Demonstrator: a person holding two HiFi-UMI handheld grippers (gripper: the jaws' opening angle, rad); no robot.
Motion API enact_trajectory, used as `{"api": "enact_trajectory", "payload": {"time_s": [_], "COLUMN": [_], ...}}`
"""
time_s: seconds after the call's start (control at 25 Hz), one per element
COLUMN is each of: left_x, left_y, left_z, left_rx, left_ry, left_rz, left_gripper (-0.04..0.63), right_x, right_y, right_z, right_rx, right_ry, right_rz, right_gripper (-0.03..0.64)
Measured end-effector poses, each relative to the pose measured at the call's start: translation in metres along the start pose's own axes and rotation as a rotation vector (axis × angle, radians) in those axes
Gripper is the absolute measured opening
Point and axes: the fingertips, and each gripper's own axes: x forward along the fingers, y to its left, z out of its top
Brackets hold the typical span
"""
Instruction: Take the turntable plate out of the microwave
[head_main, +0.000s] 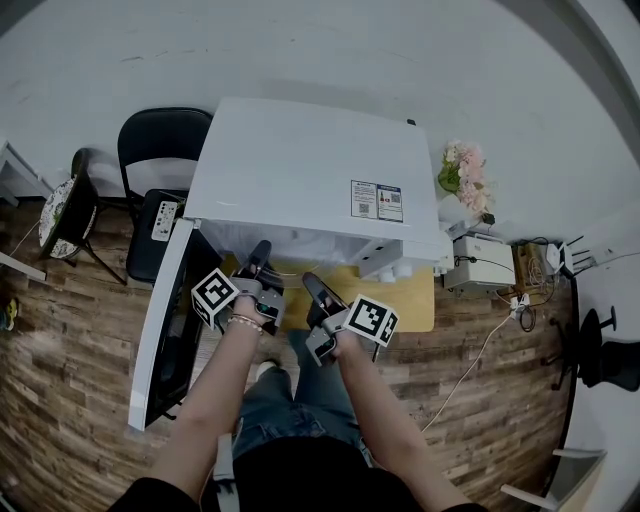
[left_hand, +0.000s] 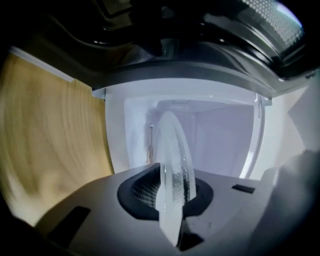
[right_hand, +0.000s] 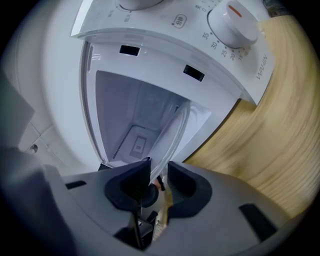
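Withdrawing the turntable plate (left_hand: 172, 150) is judged to be the step in hand; the plate is seen edge-on in both gripper views, reaching from the jaws toward the open cavity (right_hand: 135, 130) of the microwave (head_main: 310, 170); in the head view it is hidden under the casing.

The left gripper (left_hand: 172, 192) is clamped on the glass rim, which runs from the pads toward 12 o'clock. The right gripper (right_hand: 157, 175) stands narrowly parted around another part of the rim, which runs toward 1 o'clock; a slim gap is visible beside one pad, so no firm hold is credited to it.

In the head view both grippers are placed side by side at 6 o'clock of the microwave; the door (head_main: 160, 330) hangs open toward 8 o'clock; the wooden table (head_main: 405, 300) shows at 5 o'clock.

For a clean extraction, the right jaws should be closed on the rim before a pull is made; glass held at one edge only is likely to tip or slip. The plate should be kept level and drawn straight toward 6 o'clock, so that the cavity frame and the door are not struck; both grippers should be moved together at one pace; twisting between them is to be avoided, since the rim is smooth and probably brittle.
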Motion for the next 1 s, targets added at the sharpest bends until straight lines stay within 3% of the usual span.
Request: {"api": "enact_trajectory", "payload": {"time_s": [0.28,0.56,1.0], "left_x": [-0.021,-0.043,-0.085], "left_y": [-0.012,-0.019,-0.027], "left_z": [-0.012,-0.027,-0.05], "left_rx": [0.019,0.014,-0.021], "left_ry": [0.051,0.119,0.23], "left_rz": [-0.042,-0.06,-0.121], "left_gripper": [0.034,0.034,0.035], "right_x": [-0.004,-0.014,-0.045], "right_y": [-0.006,-0.005,0.007], "right_z": [0.006,0.014,0.011], "right_rx": [-0.054,-0.199,-0.345], "right_ry": [-0.051,-0.106,-0.144], "right_rz": [-0.061,-0.13,-0.143], "right_gripper": [0.126,0.179,0.2]}}
